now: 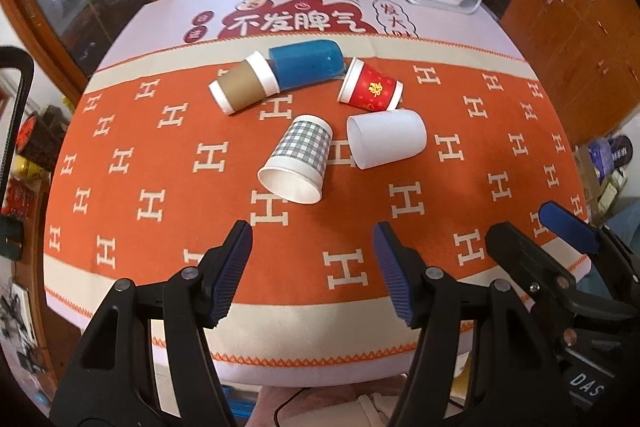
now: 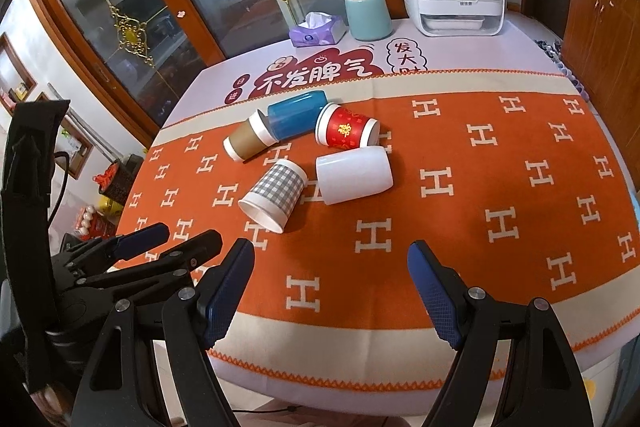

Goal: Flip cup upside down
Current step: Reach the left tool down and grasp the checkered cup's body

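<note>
- On the orange cloth [image 1: 160, 155], five cups lie on their sides in a loose cluster near the middle: a plaid cup [image 1: 298, 159], white cup [image 1: 386, 139], red cup [image 1: 370, 87], brown cup [image 1: 244, 83] and blue cup [image 1: 306, 63].
- Nearest the grippers is the plaid cup, mouth toward the near edge; it looks the easiest first pick.
- To do this well, I judge it best to close on the cup wall across its width, squeeze lightly since paper crushes, lift clear of its neighbours, turn the mouth down, and set it on bare cloth.
- Left gripper [image 1: 312, 267]: jaws wide apart, empty, hovering short of the cups, touching nothing.
- Right gripper [image 2: 332, 283]: jaws likewise spread wide, holding nothing, well back from the cluster.
</note>
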